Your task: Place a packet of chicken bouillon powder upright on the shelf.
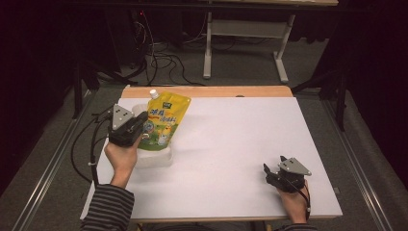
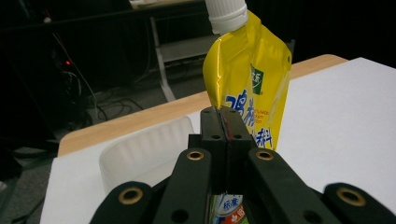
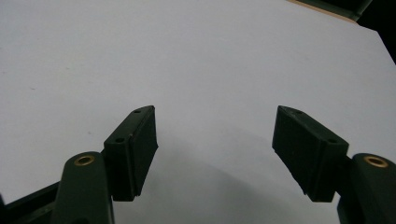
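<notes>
A yellow spouted pouch (image 1: 166,118) with blue lettering and a white screw cap (image 1: 153,93) stands tilted at the table's left, its lower end over a white plastic tray (image 1: 155,160). My left gripper (image 1: 142,130) is shut on the pouch's left edge. In the left gripper view the two jaws (image 2: 226,122) press together on the pouch (image 2: 254,79), with the cap (image 2: 227,14) high above them. My right gripper (image 1: 273,164) rests near the table's front right, open. Its fingers (image 3: 133,149) stand wide apart over bare white table, nothing between them.
The white tabletop (image 1: 231,139) has a wooden strip (image 1: 207,91) along its far edge. The white tray (image 2: 144,149) lies just left of the pouch. Beyond the table are cables on the floor and a grey desk frame (image 1: 208,43).
</notes>
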`<state>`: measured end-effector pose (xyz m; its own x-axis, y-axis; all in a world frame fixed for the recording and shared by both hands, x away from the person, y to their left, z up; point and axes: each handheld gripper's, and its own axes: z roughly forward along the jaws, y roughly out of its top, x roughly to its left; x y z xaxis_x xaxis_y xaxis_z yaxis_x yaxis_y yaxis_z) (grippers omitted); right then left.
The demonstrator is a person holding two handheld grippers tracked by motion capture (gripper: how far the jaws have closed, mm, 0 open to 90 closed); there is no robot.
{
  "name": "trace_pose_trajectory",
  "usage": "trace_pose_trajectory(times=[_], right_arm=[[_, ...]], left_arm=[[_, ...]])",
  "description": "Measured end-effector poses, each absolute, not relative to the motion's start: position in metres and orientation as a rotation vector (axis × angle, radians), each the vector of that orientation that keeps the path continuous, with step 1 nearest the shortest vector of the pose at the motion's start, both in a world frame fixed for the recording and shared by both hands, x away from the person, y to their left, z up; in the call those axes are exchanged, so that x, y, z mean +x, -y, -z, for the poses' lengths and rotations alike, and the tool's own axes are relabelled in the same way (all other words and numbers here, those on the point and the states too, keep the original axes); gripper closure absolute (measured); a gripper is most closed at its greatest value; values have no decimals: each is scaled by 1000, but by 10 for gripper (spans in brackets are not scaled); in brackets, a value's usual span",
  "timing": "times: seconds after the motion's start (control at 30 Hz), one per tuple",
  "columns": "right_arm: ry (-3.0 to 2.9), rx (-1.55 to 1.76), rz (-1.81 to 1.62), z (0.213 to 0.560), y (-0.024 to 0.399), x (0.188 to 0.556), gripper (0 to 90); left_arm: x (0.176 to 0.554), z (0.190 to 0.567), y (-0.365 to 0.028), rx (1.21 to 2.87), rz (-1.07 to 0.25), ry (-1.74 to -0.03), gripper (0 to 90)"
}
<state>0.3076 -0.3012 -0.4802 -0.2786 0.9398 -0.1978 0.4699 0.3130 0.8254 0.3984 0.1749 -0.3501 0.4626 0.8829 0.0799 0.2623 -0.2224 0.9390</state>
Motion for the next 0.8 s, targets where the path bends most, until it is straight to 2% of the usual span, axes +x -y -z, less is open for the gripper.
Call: trace_pose_trajectory(times=[0.17, 0.4, 0.57, 0.7, 0.8], right_arm=[[-1881, 1247, -859, 481, 301, 308, 310], [-1884, 1252, -846, 481, 300, 308, 311], [-1885, 1251, -846, 481, 300, 308, 311], [-1887, 1251, -847, 481, 300, 308, 311], [-1889, 1251, -843, 481, 300, 308, 310]], left_arm=[[388, 363, -183, 1735, -750, -996, 875], [369, 363, -193, 1776, -762, -1043, 870], [362, 367, -185, 1814, -796, -1048, 879], [360, 371, -190, 1768, -755, -1069, 885], [358, 372, -188, 1774, -773, -1063, 887]])
